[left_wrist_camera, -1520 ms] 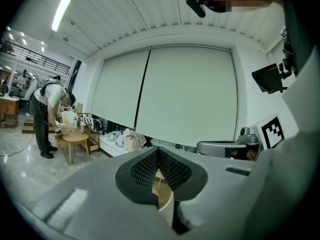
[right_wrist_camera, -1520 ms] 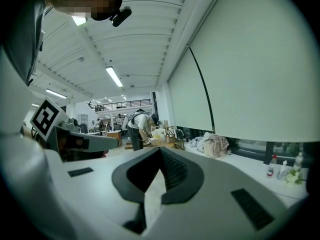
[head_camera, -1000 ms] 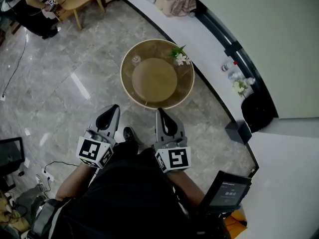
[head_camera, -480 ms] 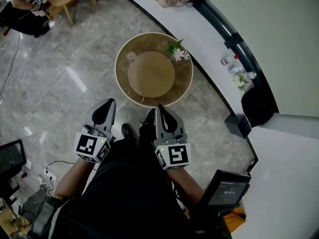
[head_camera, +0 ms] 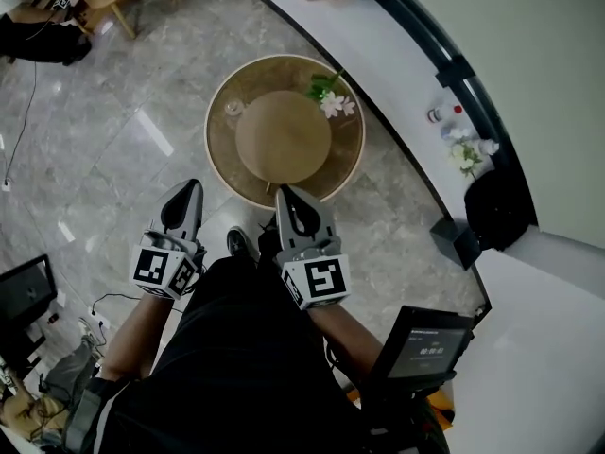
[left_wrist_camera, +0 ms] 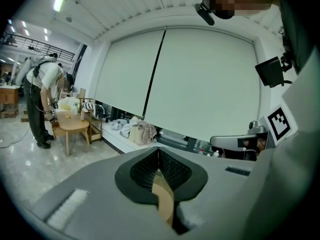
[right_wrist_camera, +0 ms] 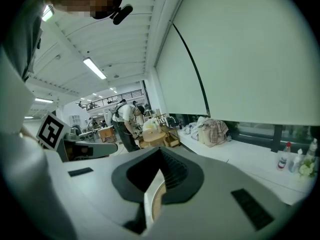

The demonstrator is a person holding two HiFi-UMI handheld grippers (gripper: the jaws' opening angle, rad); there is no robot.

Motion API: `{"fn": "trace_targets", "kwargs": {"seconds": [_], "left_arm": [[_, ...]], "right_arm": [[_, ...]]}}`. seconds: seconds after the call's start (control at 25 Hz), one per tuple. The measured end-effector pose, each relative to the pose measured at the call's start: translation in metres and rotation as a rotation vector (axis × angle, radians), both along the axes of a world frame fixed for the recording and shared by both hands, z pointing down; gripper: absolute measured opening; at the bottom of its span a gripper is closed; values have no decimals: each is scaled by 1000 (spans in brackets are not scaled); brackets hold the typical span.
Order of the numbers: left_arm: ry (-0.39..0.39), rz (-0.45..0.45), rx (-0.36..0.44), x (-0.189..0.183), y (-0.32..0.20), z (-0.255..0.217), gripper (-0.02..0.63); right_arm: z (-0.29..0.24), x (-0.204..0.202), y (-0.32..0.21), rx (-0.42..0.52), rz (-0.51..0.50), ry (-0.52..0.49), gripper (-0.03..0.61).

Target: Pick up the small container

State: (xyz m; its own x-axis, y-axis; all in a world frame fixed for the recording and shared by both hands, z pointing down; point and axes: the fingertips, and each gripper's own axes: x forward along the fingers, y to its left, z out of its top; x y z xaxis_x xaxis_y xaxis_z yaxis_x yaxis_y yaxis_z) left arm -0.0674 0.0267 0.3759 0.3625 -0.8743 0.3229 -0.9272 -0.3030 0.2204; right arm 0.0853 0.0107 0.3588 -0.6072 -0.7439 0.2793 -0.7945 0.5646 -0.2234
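While both grippers hang short of the round table (head_camera: 346,163), nothing is grasped.
Left gripper (head_camera: 185,191) and right gripper (head_camera: 287,197): jaws clenched, empty, probably a transit posture. Small container (head_camera: 232,109), apparently clear glass, stands at the table's far-left edge, well apart.

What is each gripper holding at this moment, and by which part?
Nothing is held. The left gripper and the right gripper both have their fingers shut together with nothing between them; the small container stands untouched on the round table.
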Motion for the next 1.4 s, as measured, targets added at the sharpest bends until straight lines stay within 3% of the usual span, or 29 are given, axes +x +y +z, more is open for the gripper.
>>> {"fn": "trace_targets", "kwargs": {"seconds": [0.32, 0.56, 0.92, 1.4], "left_arm": [[-61, -53, -108, -7, -58, 70, 6], [-81, -84, -169, -23, -88, 120, 81], [-155, 8, -259, -39, -127, 216, 150], [-190, 90, -362, -54, -168, 327, 251]], "right_arm": [[48, 13, -58, -69, -65, -4, -5], [78, 3, -78, -111, -93, 24, -5], [133, -11, -107, -177, -46, 78, -5], [206, -32, -132, -246, -25, 87, -5]]}}
